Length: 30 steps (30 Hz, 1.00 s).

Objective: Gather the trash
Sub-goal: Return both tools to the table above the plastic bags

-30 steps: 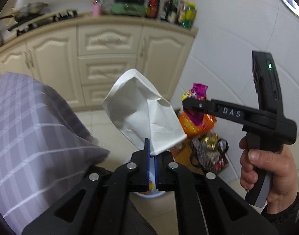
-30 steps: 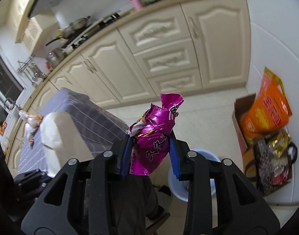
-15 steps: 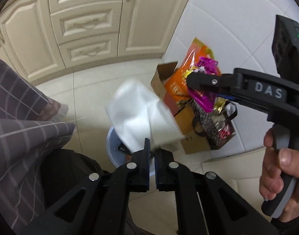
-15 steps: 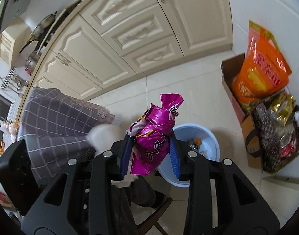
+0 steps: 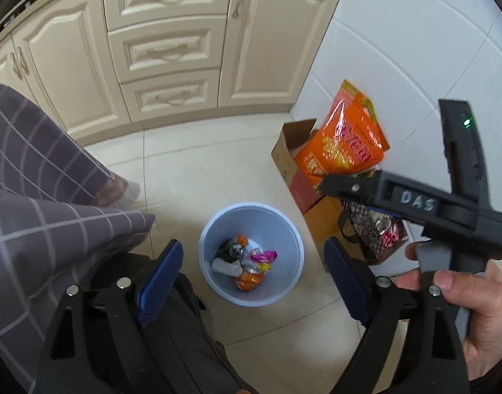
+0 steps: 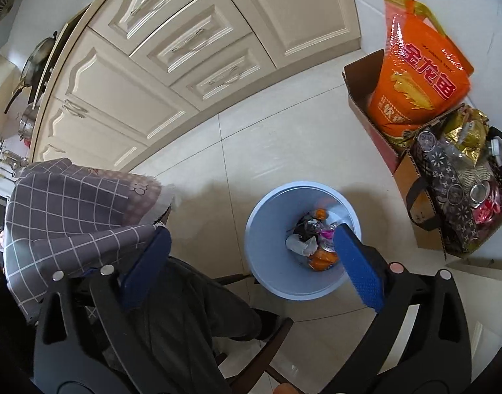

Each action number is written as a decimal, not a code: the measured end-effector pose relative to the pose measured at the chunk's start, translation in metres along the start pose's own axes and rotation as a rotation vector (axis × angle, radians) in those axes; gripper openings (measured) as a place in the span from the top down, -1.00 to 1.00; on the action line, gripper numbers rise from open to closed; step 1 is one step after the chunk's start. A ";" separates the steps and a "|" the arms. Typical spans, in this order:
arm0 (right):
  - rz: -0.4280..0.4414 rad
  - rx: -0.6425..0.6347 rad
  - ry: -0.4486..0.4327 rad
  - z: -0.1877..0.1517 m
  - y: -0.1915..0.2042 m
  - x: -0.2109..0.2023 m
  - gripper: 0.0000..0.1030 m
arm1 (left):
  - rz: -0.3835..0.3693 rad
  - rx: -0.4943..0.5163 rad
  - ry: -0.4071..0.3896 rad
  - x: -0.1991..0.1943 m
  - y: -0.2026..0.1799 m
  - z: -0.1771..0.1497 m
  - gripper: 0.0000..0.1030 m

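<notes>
A light blue trash bin (image 5: 218, 226) stands on the tiled floor below both grippers; it also shows in the right wrist view (image 6: 267, 216). Inside lie a crumpled white paper (image 5: 225, 266), a magenta wrapper (image 5: 264, 256) and orange trash (image 5: 247, 280). My left gripper (image 5: 251, 282) is open and empty above the bin. My right gripper (image 6: 251, 262) is open and empty above the bin; its body (image 5: 415, 197) shows at the right of the left wrist view.
A table with a grey checked cloth (image 5: 37, 213) is at the left. A cardboard box with an orange bag (image 6: 418, 75) and a patterned tote of cans (image 6: 457, 197) stand by the white wall. Cream cabinets (image 5: 165, 49) are behind.
Both grippers opened over the bin. The white paper left my left gripper and the magenta wrapper left my right gripper; both now lie in the bin.
</notes>
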State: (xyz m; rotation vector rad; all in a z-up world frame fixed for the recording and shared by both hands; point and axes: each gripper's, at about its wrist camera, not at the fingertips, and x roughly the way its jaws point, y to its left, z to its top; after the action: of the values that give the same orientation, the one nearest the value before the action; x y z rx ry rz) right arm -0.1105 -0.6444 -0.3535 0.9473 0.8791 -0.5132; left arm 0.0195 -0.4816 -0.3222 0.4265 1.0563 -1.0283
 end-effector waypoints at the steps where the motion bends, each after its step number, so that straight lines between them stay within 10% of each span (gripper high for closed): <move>1: 0.000 -0.003 -0.003 0.000 0.001 -0.001 -0.88 | 0.007 0.002 -0.012 -0.006 -0.001 0.001 -0.70; 30: 0.207 -0.321 -0.209 0.005 0.188 -0.113 -0.88 | 0.055 -0.106 -0.421 -0.214 0.051 -0.004 -0.84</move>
State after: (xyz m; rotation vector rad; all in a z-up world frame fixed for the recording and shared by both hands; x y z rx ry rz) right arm -0.0376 -0.5523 -0.1685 0.6674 0.6418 -0.2759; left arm 0.0378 -0.3497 -0.1471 0.1411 0.7123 -0.9557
